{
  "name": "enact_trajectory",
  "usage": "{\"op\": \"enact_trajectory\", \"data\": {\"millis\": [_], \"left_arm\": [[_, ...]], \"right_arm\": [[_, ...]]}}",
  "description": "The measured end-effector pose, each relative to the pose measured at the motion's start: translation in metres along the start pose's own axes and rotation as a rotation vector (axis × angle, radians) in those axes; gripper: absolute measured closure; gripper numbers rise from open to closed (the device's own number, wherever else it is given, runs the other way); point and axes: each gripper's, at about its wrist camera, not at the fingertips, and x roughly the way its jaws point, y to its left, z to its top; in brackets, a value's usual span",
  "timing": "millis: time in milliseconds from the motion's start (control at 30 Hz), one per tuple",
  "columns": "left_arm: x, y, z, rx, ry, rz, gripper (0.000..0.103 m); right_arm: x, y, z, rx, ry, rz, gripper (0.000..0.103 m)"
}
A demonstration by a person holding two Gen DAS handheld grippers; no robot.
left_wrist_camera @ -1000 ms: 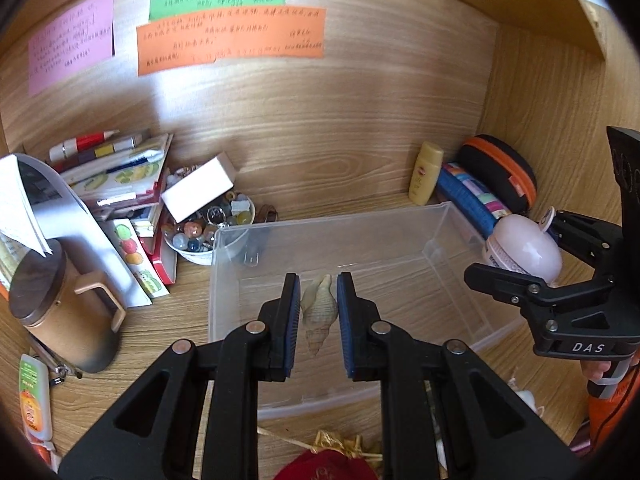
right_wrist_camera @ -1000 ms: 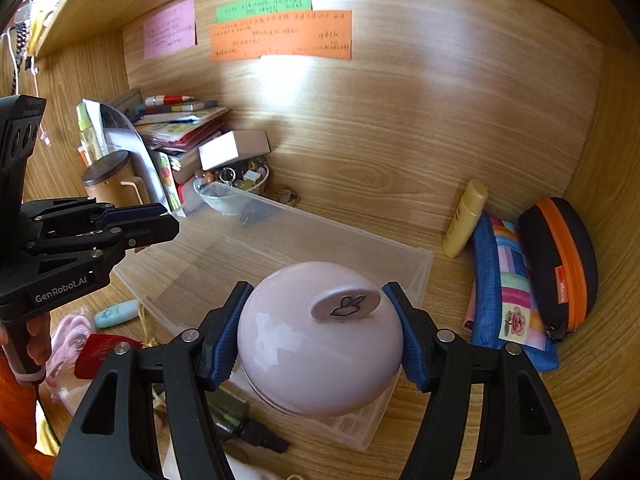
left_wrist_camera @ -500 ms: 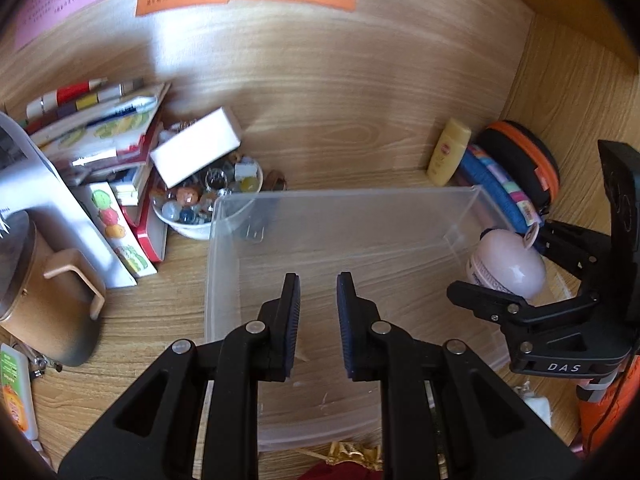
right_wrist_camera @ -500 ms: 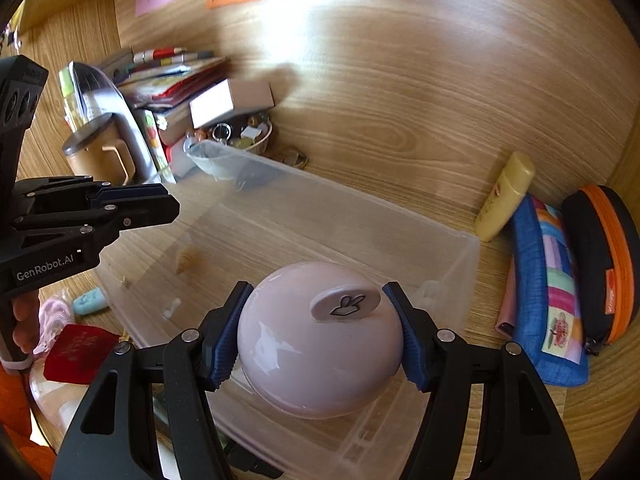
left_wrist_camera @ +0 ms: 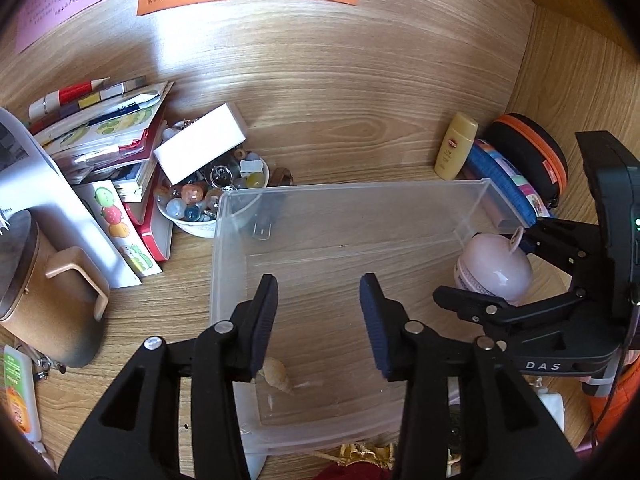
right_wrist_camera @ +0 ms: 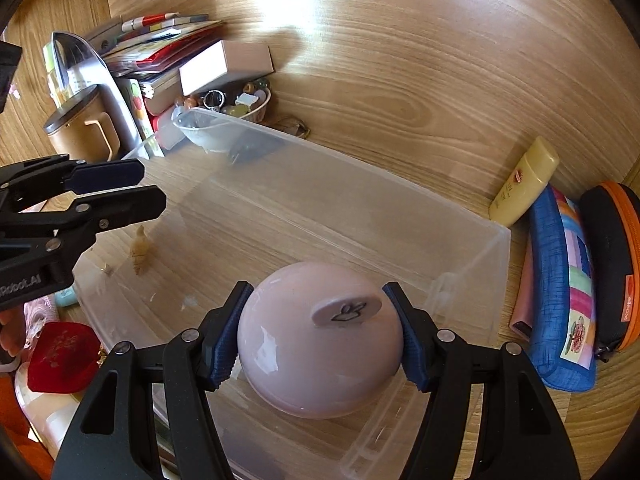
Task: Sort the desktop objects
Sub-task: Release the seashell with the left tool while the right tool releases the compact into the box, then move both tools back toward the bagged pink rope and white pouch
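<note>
At the lower middle of the right view, the right gripper (right_wrist_camera: 316,336) clamps a pink jar (right_wrist_camera: 320,340) over the clear bin (left_wrist_camera: 472,200); next, lower and release. The left gripper (left_wrist_camera: 318,324), jaws opening, is empty; the shell (left_wrist_camera: 276,372) lies below.

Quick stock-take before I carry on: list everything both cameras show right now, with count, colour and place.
bin: 1, clear, centre.
shell: 1, tan, on bin floor.
pink jar: 1, over bin.
bowl of marbles: 1, white, left of bin.
white box: 1, atop bowl.
books: stack, far left.
mug: 1, brown, left.
yellow bottle: 1, behind bin.
pouches: 2, blue, black-orange, right.
left tool: opening, nothing between.
right tool: grips jar.
</note>
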Motion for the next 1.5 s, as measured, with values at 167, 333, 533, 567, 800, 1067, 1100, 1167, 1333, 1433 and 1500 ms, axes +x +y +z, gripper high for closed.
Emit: {"op": "enact_trajectory", "data": {"millis": [167,333,533,567,800,1067,1100,1167,1333,1433,1500], "left_arm": [[-0.001,0.003,-0.001,-0.002,-0.015,0.001,0.05],[-0.003,0.001,-0.001,0.01,-0.031,0.01,0.04],[-0.01,-0.001,0.0,0.014,-0.057,0.013,0.03],[-0.012,-0.001,0.0,0.015,-0.061,0.012,0.03],[-0.028,-0.004,0.001,0.006,-0.092,0.02,0.02],[-0.058,-0.015,0.001,0.005,-0.143,0.039,0.009],[-0.061,-0.016,0.001,0.006,-0.149,0.043,0.009],[-0.069,-0.019,-0.001,0.005,-0.158,0.042,0.008],[-0.084,-0.025,-0.008,0.007,-0.179,0.056,0.006],[-0.093,-0.028,-0.013,0.01,-0.186,0.064,0.006],[-0.098,-0.029,-0.018,0.009,-0.189,0.071,0.006]], "right_arm": [[0.002,0.002,0.001,-0.001,0.01,-0.016,0.041],[0.001,0.008,0.001,-0.023,0.009,-0.054,0.04],[-0.013,0.009,-0.005,0.001,-0.026,-0.086,0.03],[-0.018,0.008,-0.006,0.008,-0.036,-0.089,0.028],[-0.056,0.0,-0.015,0.048,-0.103,-0.137,0.018],[-0.096,-0.004,-0.034,0.073,-0.172,-0.154,0.016],[-0.1,-0.003,-0.037,0.074,-0.178,-0.153,0.016],[-0.11,-0.002,-0.044,0.073,-0.195,-0.151,0.016],[-0.13,0.004,-0.058,0.064,-0.237,-0.163,0.016],[-0.143,0.008,-0.068,0.064,-0.265,-0.162,0.013],[-0.148,0.01,-0.074,0.065,-0.277,-0.166,0.01]]}}
